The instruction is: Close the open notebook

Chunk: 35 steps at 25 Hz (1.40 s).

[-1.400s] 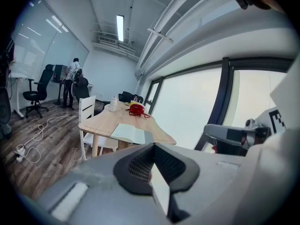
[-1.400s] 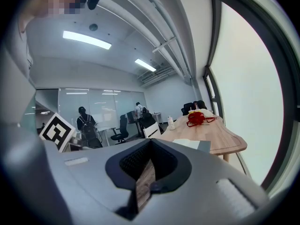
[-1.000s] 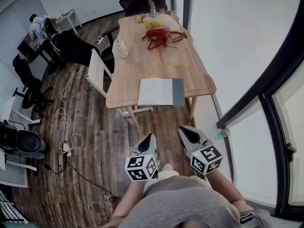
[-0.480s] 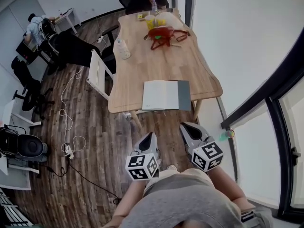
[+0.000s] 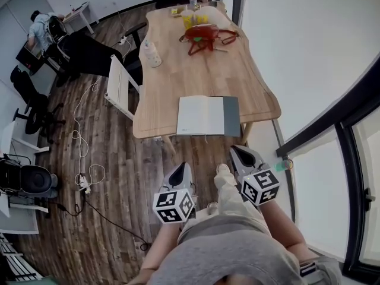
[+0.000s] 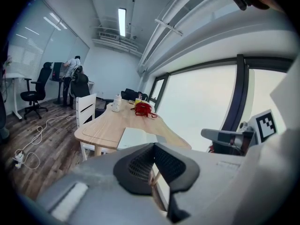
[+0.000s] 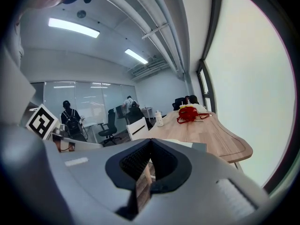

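Observation:
The open notebook [image 5: 207, 116] lies flat at the near edge of the wooden table [image 5: 196, 76], white pages up, with a grey cover strip along its right side. Both grippers hang in the air short of the table, over the floor. My left gripper [image 5: 182, 170] points toward the table's near edge, jaws shut and empty. My right gripper [image 5: 237, 152] is just below the notebook's right corner, also shut and empty. The notebook [image 6: 136, 137] shows past the shut left gripper [image 6: 153, 145] in the left gripper view, and the right gripper [image 7: 151, 142] has the notebook [image 7: 196, 146] ahead of it too.
A red object [image 5: 202, 37], a white bottle [image 5: 150, 55] and yellow items [image 5: 193, 20] stand farther back on the table. A white chair [image 5: 119, 88] is at its left side. Cables [image 5: 80, 150] trail on the wood floor. A window wall runs along the right.
Both grippers have moved forward toward the table, so the notebook sits nearer. The person's leg has stepped into view between the grippers. Both jaws stayed shut.

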Motion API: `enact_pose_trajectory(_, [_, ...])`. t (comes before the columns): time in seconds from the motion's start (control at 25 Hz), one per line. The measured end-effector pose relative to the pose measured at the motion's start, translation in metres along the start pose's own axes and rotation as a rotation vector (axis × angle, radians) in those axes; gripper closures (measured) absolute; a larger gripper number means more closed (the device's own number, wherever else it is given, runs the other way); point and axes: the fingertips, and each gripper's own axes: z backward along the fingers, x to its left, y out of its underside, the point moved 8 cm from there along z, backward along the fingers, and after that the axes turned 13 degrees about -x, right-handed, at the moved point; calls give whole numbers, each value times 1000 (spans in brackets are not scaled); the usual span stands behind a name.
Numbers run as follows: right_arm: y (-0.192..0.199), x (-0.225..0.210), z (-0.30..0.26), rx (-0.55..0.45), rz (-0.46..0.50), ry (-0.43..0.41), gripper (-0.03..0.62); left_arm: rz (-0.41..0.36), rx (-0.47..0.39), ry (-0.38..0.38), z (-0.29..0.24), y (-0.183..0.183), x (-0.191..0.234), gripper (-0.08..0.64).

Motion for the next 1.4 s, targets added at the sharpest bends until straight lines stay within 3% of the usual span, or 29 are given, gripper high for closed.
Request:
enact_pose_trajectory(0.48, [27, -64, -50, 101, 18, 57, 592, 12, 11, -31, -53, -2, 9, 555])
enact_pose_trajectory(0.84, [72, -111, -79, 260, 34, 103, 591, 8, 46, -33, -90, -2, 12, 555])
enact_pose_trajectory(0.92, [82, -120, -83, 295, 25, 101, 543, 11, 56, -37, -97, -1, 12, 555])
enact_pose_trajectory(1.4, [134, -160, -94, 456, -46, 101, 434, 14, 110, -42, -135, 8, 15, 555])
